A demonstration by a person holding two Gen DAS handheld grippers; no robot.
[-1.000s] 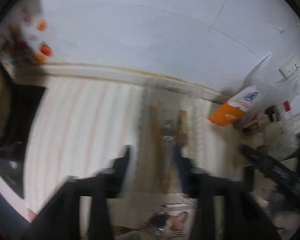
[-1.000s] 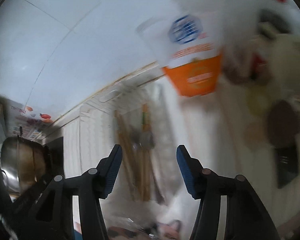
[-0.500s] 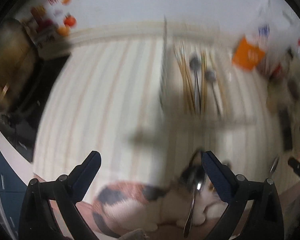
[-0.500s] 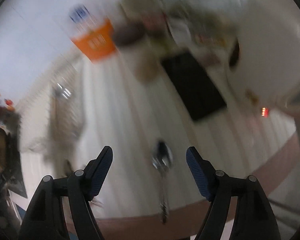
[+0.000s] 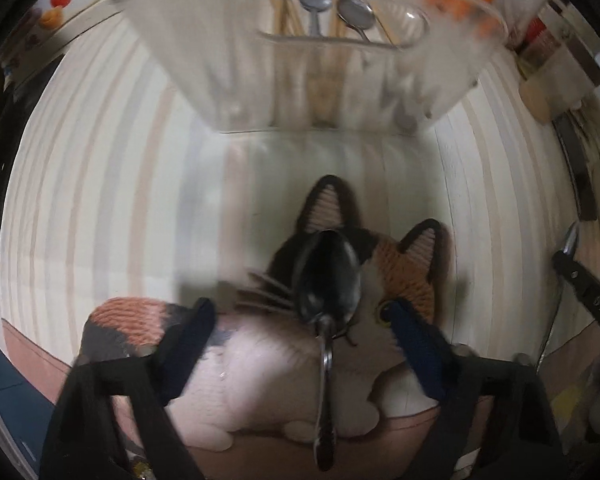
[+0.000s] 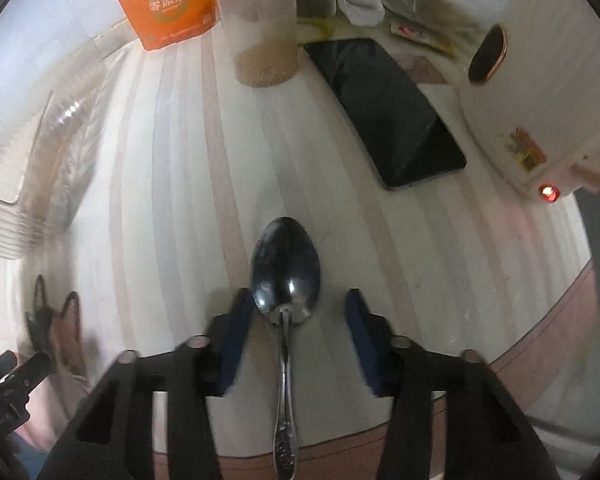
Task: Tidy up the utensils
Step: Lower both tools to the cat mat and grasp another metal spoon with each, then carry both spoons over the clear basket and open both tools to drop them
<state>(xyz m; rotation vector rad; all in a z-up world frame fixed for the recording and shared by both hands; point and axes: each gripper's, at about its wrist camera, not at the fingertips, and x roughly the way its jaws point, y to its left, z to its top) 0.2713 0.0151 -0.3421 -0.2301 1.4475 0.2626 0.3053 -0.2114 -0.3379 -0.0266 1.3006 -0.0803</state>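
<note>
The left gripper (image 5: 300,320) points down over a cat-shaped mat (image 5: 260,360) lying at the near edge of the striped counter (image 5: 100,200). A metal spoon (image 5: 327,292) rests on the mat, bowl over the cat's face and handle running toward the camera. The spoon lies between the two blue pads; the jaws are closing but stand spread, clear of it on both sides.

A clear utensil tray (image 5: 320,80) sits farther back on the counter, holding spoons and chopsticks.

The right gripper (image 6: 296,316) points steeply down over a second spoon (image 6: 286,280) lying on bare counter, bowl away from the camera and handle reaching to the counter's edge. Its jaws are closing with the spoon's neck between them; a gap shows on each side, so no pad presses on it.

Behind this spoon lie a black phone (image 6: 388,112), a jar (image 6: 262,32) and an orange packet (image 6: 168,4).
</note>
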